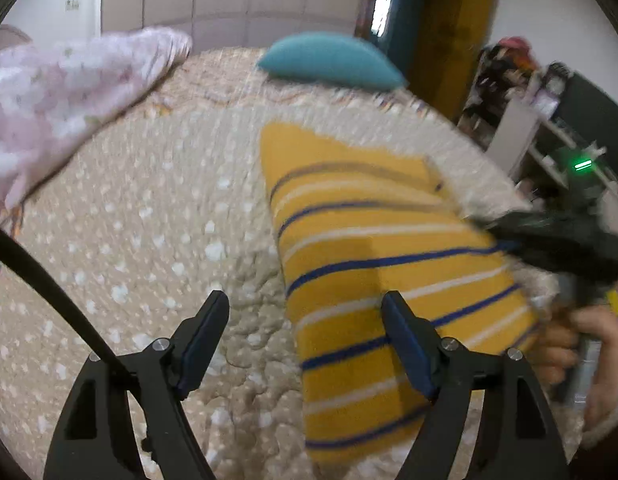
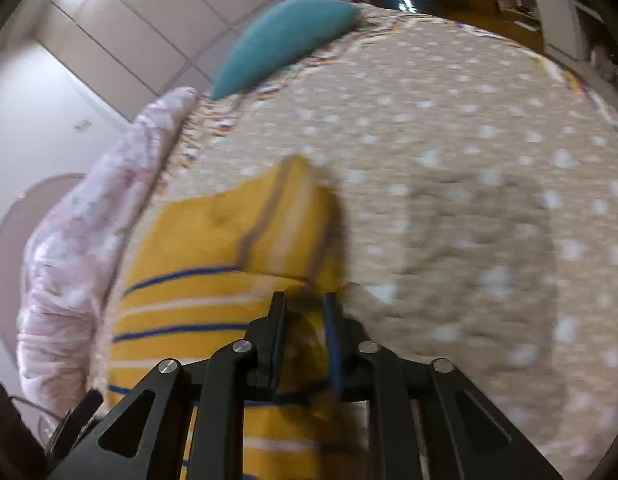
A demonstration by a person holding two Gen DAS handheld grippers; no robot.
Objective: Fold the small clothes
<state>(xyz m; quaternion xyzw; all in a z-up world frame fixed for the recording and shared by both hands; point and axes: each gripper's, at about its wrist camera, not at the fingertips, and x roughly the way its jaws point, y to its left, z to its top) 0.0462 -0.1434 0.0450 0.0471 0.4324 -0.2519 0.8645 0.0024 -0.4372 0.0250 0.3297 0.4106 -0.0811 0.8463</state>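
Folding in progress on a yellow striped garment (image 1: 373, 264), laid flat on the dotted beige bedspread (image 1: 149, 220), right of centre in the left wrist view. Long, narrow panel shape, straight left edge, blue and white stripes running across — consistent with at least one lengthwise fold already made, though layer count not visible. Upper end shows a short flap or sleeve lying over the body of the cloth, clearest in the right wrist view.

Left gripper (image 1: 305, 320): jaws wide apart, nothing between the pads, positioned above the near left edge of the garment; one finger over bare bedspread, the other over the stripes. No contact with the cloth evident.

Right gripper (image 2: 305, 304): jaws narrowed to a small gap over the garment's right edge, yellow fabric visible between the fingers. Pads pressing or merely straddling — cannot tell; blur hides the contact line. Seen from the left wrist view as a dark blurred shape at the same edge, held by a hand (image 1: 585, 352).

Remaining, by judgement: a crosswise fold bringing one end over the other, then smoothing and setting aside. Task roughly at its middle for this item.

Also present: a pink floral quilt (image 1: 65, 96) bunched at the left, well apart from the garment, and a teal pillow (image 1: 329, 62) at the far end.
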